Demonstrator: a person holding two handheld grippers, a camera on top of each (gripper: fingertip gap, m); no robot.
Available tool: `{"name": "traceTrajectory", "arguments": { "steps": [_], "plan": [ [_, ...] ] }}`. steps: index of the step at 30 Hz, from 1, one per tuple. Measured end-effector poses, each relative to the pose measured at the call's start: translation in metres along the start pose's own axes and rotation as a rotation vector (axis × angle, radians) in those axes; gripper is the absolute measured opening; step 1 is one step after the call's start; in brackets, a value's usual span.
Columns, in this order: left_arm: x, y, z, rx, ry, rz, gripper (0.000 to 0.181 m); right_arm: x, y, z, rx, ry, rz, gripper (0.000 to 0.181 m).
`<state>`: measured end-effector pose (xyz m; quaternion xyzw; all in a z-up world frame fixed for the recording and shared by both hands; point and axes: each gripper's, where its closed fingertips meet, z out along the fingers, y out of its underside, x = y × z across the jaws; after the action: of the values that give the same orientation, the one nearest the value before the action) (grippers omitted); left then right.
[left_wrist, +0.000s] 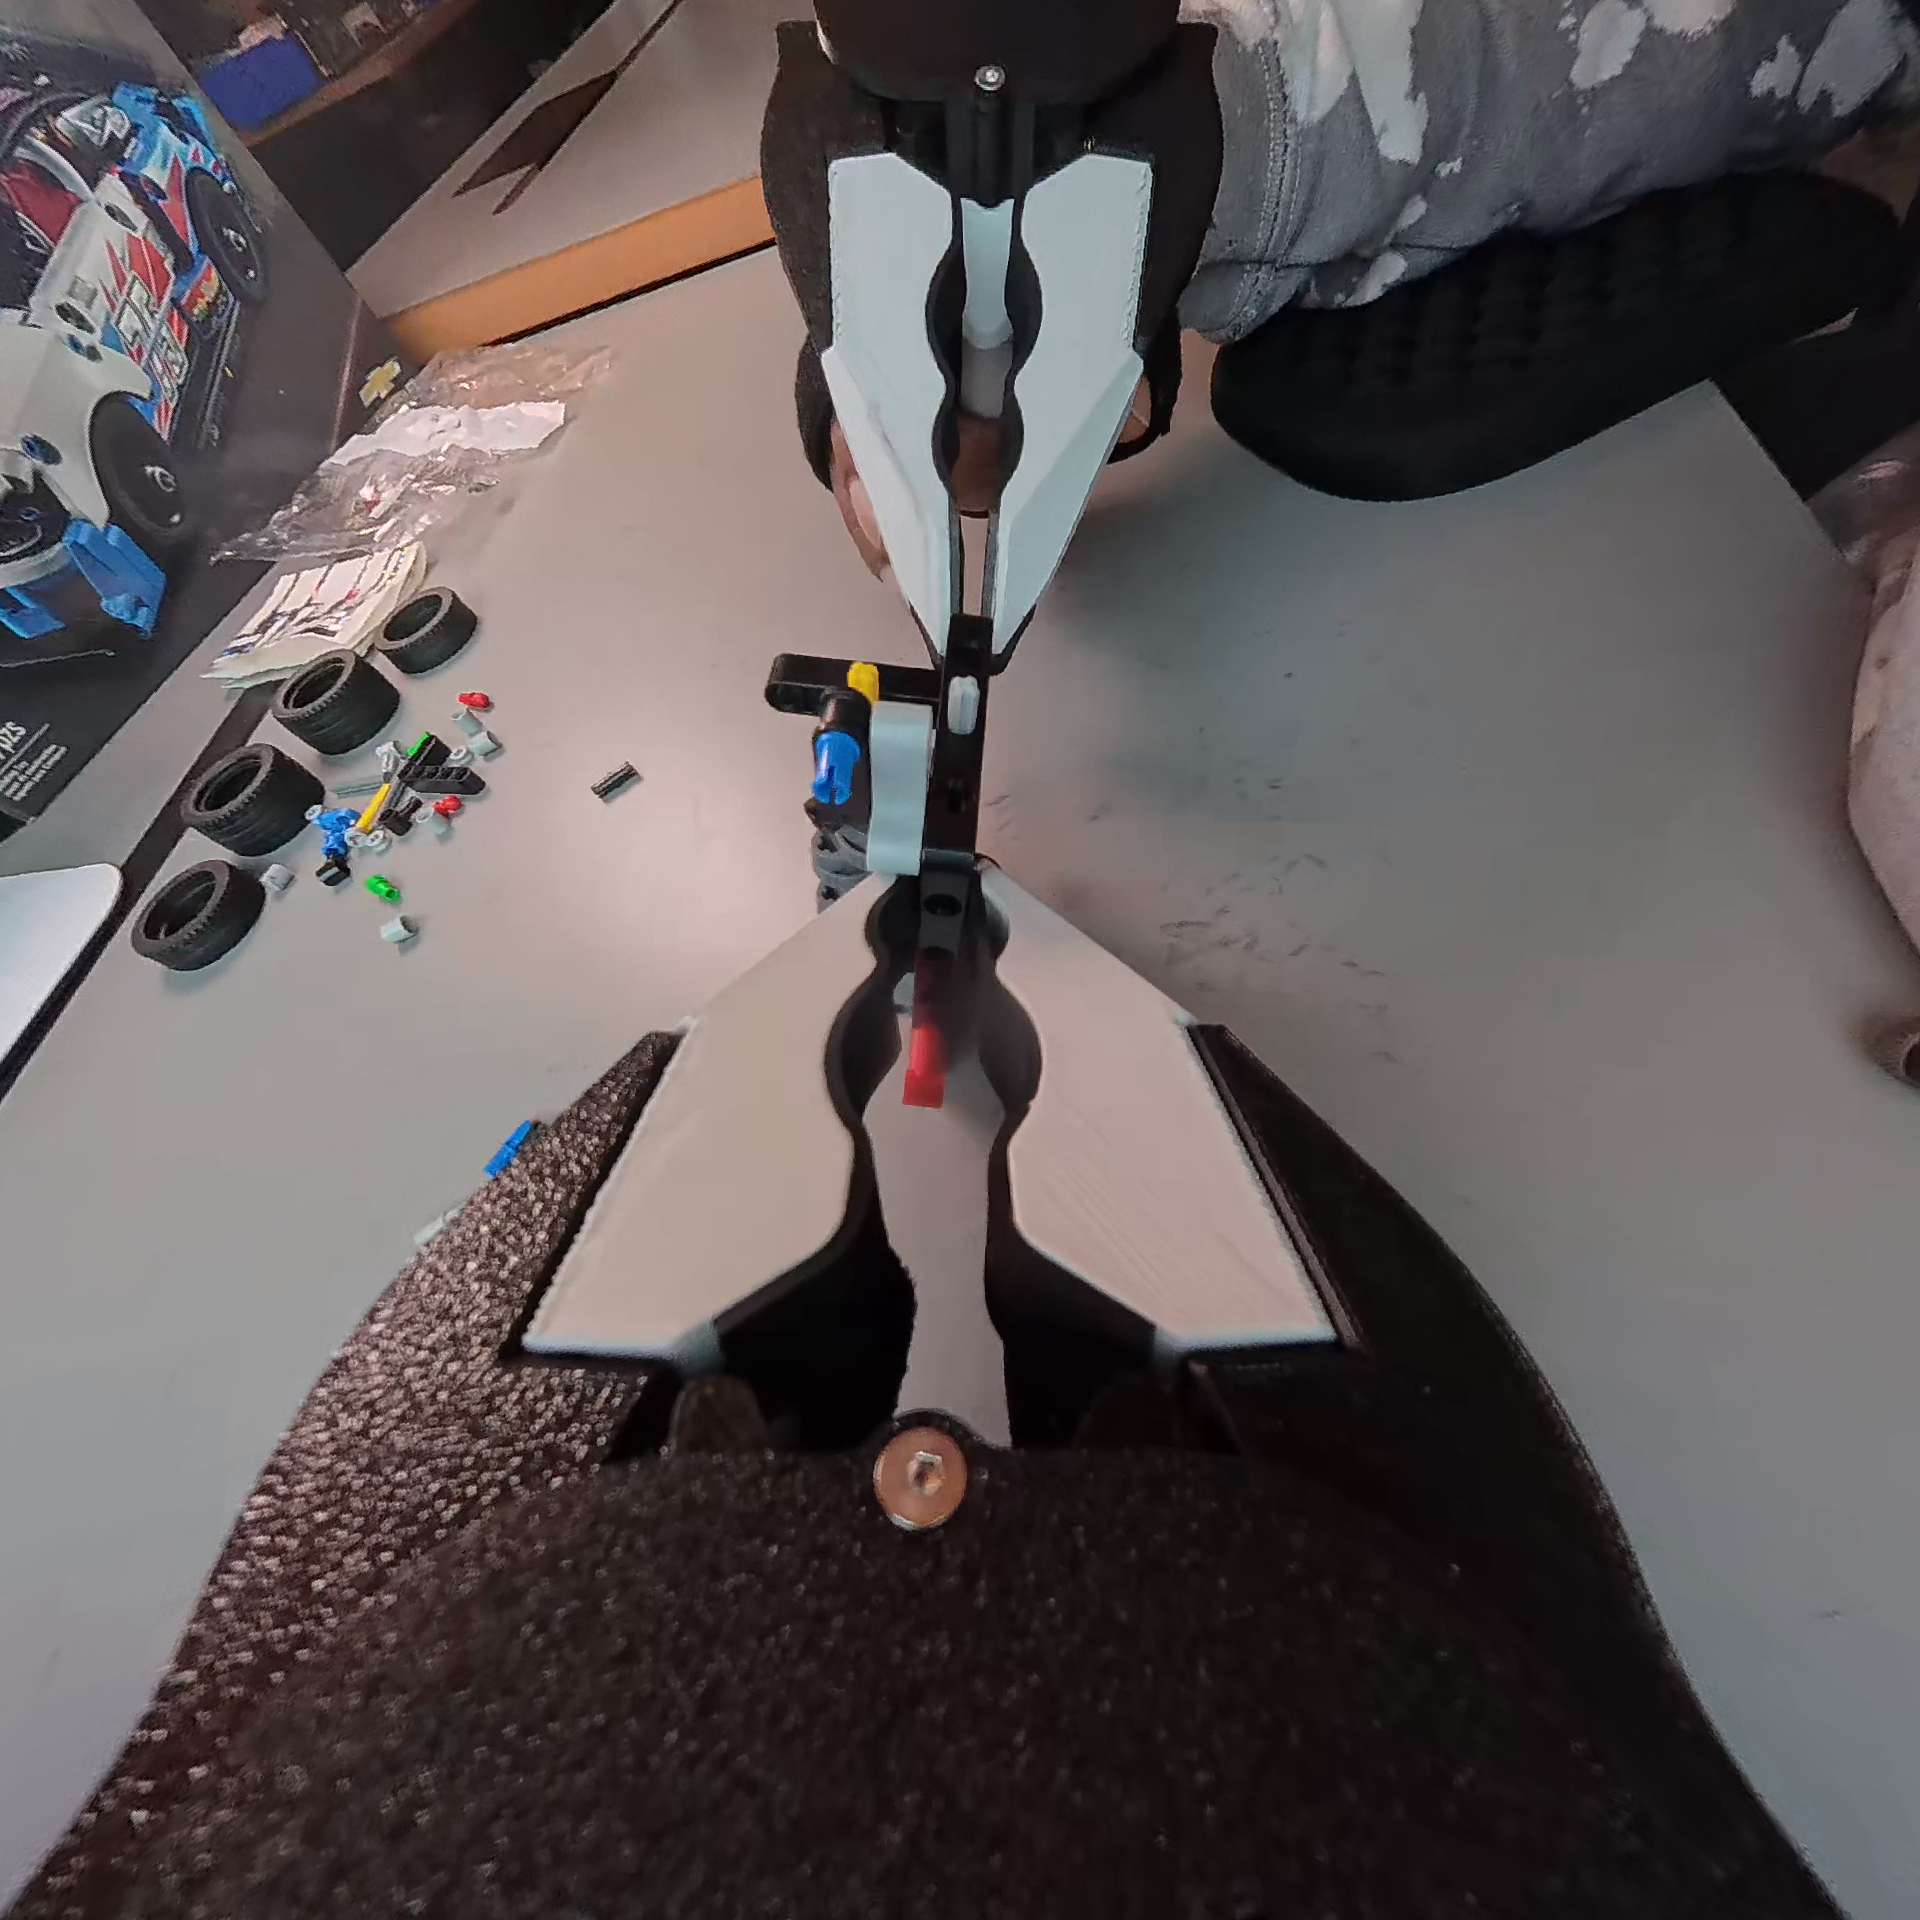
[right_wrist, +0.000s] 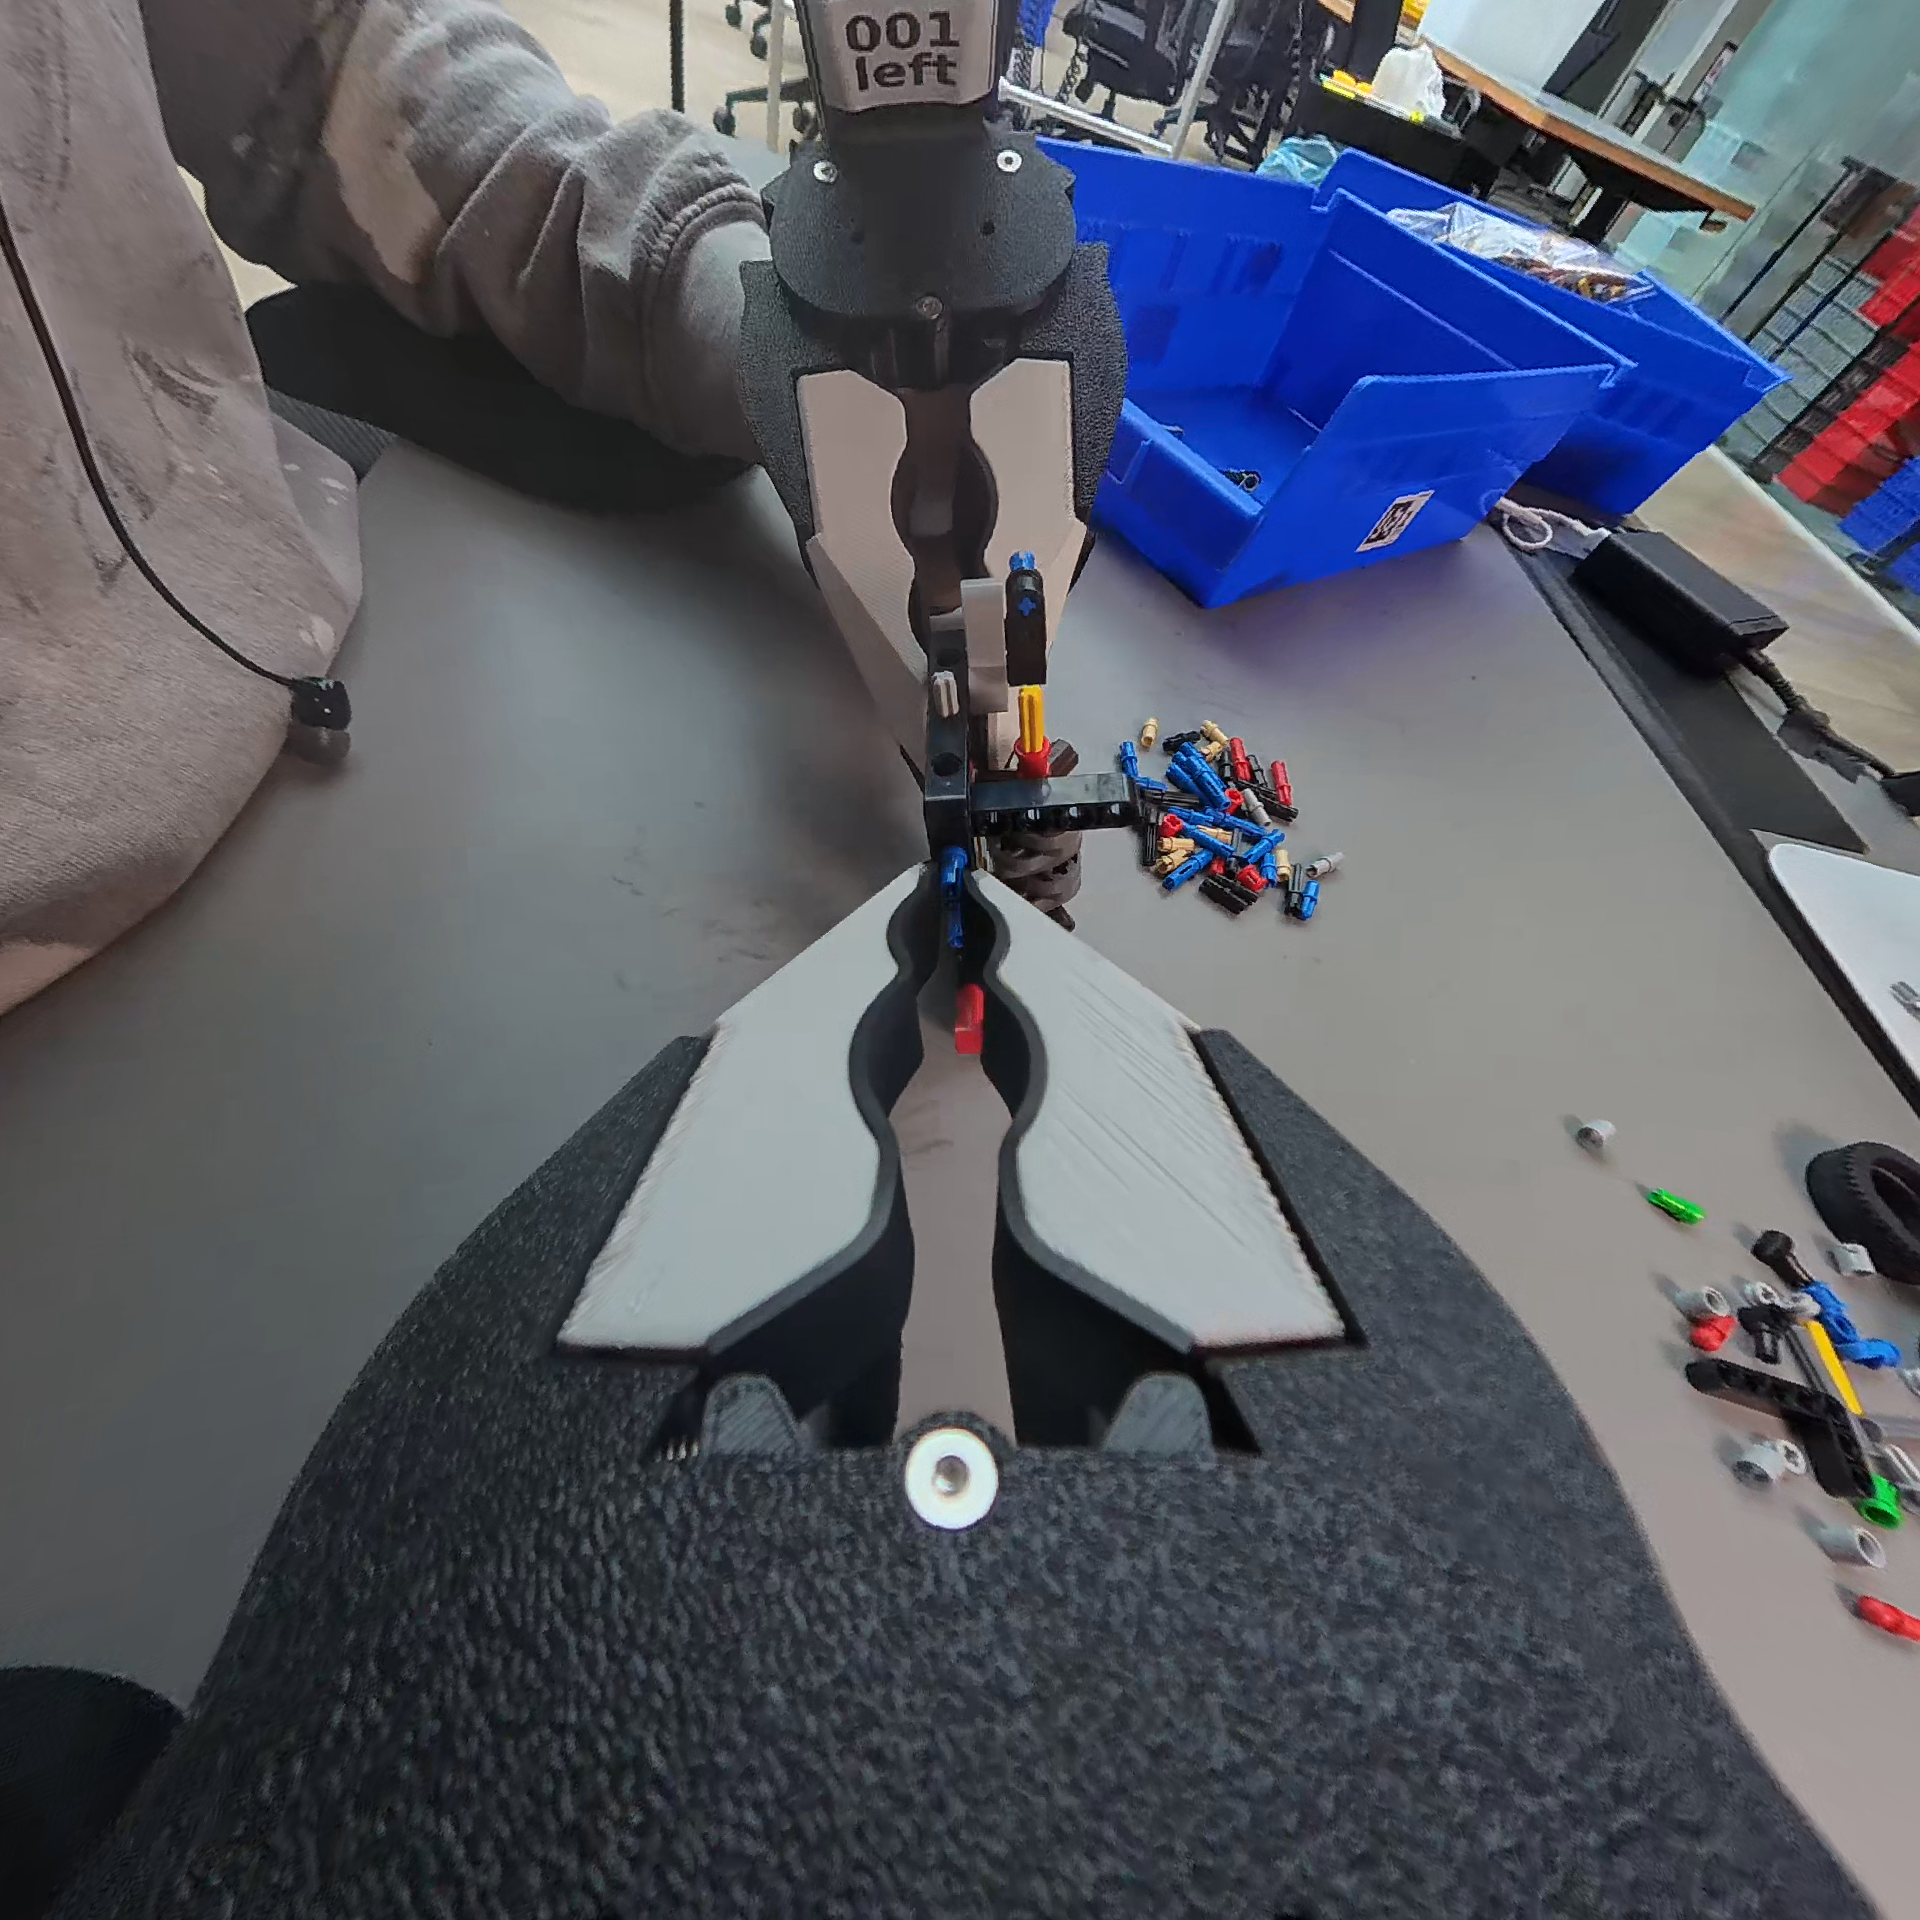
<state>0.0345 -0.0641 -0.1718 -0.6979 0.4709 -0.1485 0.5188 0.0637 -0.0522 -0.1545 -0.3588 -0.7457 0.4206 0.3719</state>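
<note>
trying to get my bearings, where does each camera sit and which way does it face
Left wrist view: sits on the left gripper, faces the right gripper and a sleeve, tyres to one side.
Right wrist view: sits on the right gripper, faces the left gripper, blue bins beyond.
Shared: both grippers pinch the black brick assembly from opposite ends above the grey table.

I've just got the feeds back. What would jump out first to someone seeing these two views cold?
Dead centre, the left claw and right claw meet tip to tip, both shut on one small black brick assembly with blue, yellow and red pins, held above the grey table. To one side lie four loose black tyres beside scattered small parts; on the other sit a heap of coloured pins and a blue bin.
</note>
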Motion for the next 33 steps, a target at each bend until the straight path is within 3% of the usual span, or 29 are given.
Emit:
{"name": "traceTrajectory", "arguments": {
  "steps": [5,8,10,17,22,27,33],
  "plan": [
    [0.004,-0.003,0.001,0.018,0.037,-0.045,0.010,-0.002,-0.001,-0.005,0.016,-0.033,0.064,0.003],
    [-0.019,0.012,-0.017,-0.001,-0.040,-0.127,0.008,0.022,0.001,-0.039,0.072,0.060,0.142,0.003],
    [-0.025,0.016,-0.025,0.014,-0.058,-0.188,0.006,0.023,0.010,-0.046,0.047,0.089,0.150,0.003],
    [-0.012,0.006,-0.001,-0.031,-0.069,0.020,0.008,0.030,-0.003,-0.043,0.078,0.150,0.109,0.003],
    [0.014,0.020,0.012,-0.132,-0.019,0.195,0.019,0.031,0.009,-0.032,-0.008,0.189,0.079,0.004],
    [0.017,0.024,0.012,-0.156,-0.016,0.230,0.021,0.040,0.019,-0.020,-0.055,0.212,0.093,0.004],
    [0.019,0.026,0.014,-0.169,-0.027,0.265,0.021,0.085,0.014,0.033,-0.125,0.208,0.046,0.004]
  ]
}}
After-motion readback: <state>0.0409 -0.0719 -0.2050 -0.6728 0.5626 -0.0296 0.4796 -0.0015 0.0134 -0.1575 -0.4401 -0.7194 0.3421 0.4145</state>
